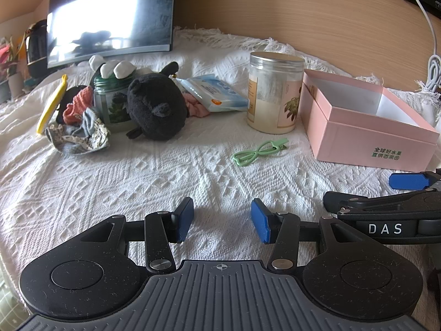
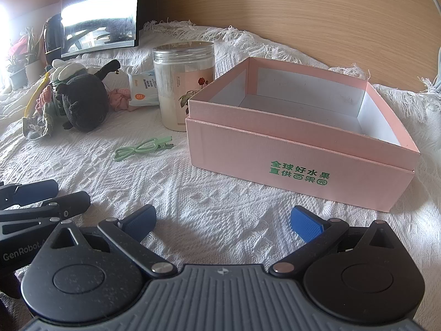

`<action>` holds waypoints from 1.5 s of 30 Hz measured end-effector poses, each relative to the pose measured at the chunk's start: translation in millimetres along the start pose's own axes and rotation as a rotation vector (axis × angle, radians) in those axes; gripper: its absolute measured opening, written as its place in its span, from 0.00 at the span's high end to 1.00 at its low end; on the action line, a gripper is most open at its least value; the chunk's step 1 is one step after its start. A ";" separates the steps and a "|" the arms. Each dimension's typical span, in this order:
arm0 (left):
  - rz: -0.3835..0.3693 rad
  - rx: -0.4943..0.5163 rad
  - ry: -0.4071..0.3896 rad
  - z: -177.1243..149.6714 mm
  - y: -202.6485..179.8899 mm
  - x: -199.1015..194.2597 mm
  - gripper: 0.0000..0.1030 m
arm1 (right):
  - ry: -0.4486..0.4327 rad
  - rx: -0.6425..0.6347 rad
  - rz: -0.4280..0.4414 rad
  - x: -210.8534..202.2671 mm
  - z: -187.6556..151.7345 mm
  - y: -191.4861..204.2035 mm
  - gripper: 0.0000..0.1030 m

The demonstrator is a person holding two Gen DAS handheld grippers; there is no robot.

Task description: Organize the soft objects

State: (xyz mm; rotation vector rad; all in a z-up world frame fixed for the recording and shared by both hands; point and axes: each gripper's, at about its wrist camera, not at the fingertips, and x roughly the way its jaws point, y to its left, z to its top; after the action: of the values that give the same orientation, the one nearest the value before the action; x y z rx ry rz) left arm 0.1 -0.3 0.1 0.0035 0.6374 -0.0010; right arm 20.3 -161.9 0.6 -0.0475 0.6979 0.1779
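Note:
A black plush toy (image 1: 155, 106) (image 2: 84, 102) lies at the back left of the white cloth. Left of it sits a heap of small fabric pieces (image 1: 80, 127), and a pink scrunchie (image 1: 197, 109) (image 2: 120, 98) lies behind it. An empty pink box (image 1: 369, 122) (image 2: 300, 162) stands open at the right. My left gripper (image 1: 222, 219) hovers open over bare cloth, far short of the toy. My right gripper (image 2: 223, 222) is open too, just in front of the box, with nothing between its fingers.
A clear jar (image 1: 273, 92) (image 2: 183, 82) stands between plush and box. A green bow hair clip (image 1: 259, 150) (image 2: 142, 147) lies in front of it. A wipes pack (image 1: 217, 93), a green-lidded jar (image 1: 109, 102) and a yellow item (image 1: 51, 104) crowd the toy. A monitor (image 1: 110, 16) stands behind.

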 end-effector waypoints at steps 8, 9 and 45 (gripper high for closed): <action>0.000 0.000 0.000 0.0 0.1 0.0 0.50 | 0.000 0.000 0.000 0.1 -0.2 0.0 0.00; 0.001 0.000 0.000 0.0 0.1 0.0 0.50 | 0.000 0.000 0.000 0.1 -0.2 0.1 0.00; -0.030 0.024 0.053 8.2 3.2 4.7 0.50 | 0.034 -0.009 0.028 1.4 4.0 -2.5 0.00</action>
State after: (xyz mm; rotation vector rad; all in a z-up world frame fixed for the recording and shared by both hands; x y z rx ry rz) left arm 8.7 2.8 3.9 0.0172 0.6900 -0.0382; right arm 24.4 -163.7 2.7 -0.0495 0.7322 0.2076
